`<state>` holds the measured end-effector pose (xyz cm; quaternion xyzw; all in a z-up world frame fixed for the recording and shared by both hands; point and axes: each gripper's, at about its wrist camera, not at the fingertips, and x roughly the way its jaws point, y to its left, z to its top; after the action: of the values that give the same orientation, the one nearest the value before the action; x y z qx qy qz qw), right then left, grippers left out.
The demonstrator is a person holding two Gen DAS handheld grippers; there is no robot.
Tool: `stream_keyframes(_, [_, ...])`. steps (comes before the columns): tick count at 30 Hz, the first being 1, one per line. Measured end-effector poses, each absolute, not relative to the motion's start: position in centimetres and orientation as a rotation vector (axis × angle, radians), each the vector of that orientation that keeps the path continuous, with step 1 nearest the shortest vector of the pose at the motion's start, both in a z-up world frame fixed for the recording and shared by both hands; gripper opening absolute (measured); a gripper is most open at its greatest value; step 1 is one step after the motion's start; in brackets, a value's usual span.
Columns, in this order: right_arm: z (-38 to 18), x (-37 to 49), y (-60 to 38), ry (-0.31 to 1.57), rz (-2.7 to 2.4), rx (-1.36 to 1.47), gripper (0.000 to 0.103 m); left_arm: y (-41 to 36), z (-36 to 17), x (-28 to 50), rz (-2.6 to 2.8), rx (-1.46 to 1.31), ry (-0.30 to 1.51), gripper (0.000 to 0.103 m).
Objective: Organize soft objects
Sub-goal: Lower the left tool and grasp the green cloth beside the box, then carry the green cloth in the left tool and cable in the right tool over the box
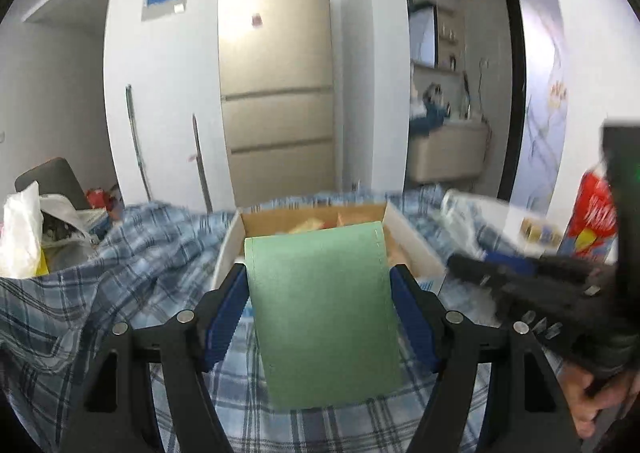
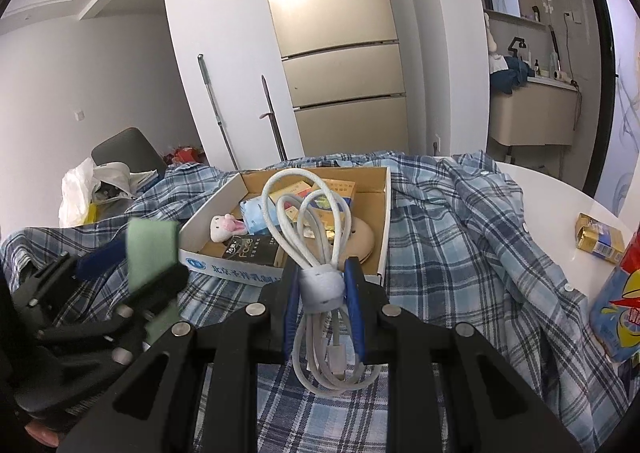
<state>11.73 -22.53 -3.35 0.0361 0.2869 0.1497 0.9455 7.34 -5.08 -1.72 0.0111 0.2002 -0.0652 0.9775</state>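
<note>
My left gripper (image 1: 318, 273) is shut on a flat green pad (image 1: 324, 313) with a stitched edge, its blue pads (image 1: 224, 313) pressing both sides. It hangs just in front of a shallow cardboard box (image 1: 404, 227). In the right wrist view the same gripper (image 2: 136, 273) and green pad (image 2: 154, 253) show blurred at the left of the box (image 2: 385, 221). My right gripper (image 2: 321, 269) is shut on a coiled white cable (image 2: 308, 213) at its strap, near the box's front wall. The box holds a white plush toy (image 2: 224, 227), a blue tissue pack (image 2: 256, 217) and small packets.
A blue plaid shirt (image 2: 460, 233) covers the round white table (image 2: 560, 193) around the box. A yellow packet (image 2: 598, 237) and a red-and-blue bag (image 2: 616, 313) lie at the right. A white plastic bag (image 2: 80, 189) and a grey chair (image 2: 128, 149) stand far left.
</note>
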Motion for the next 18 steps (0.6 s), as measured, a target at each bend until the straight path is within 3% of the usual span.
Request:
stream_keyframes(11, [-2.6,11.1,-22.2,0.532,0.324,0.048,0.021,-3.9,2.4,5.1,-0.196,-0.022,0.224,0.074])
stream_keyframes(18, [1.2,10.9,-22.1,0.423,0.305,-0.003,0.021,-3.0,6.2,5.9,-0.201,-0.028,0.108,0.074])
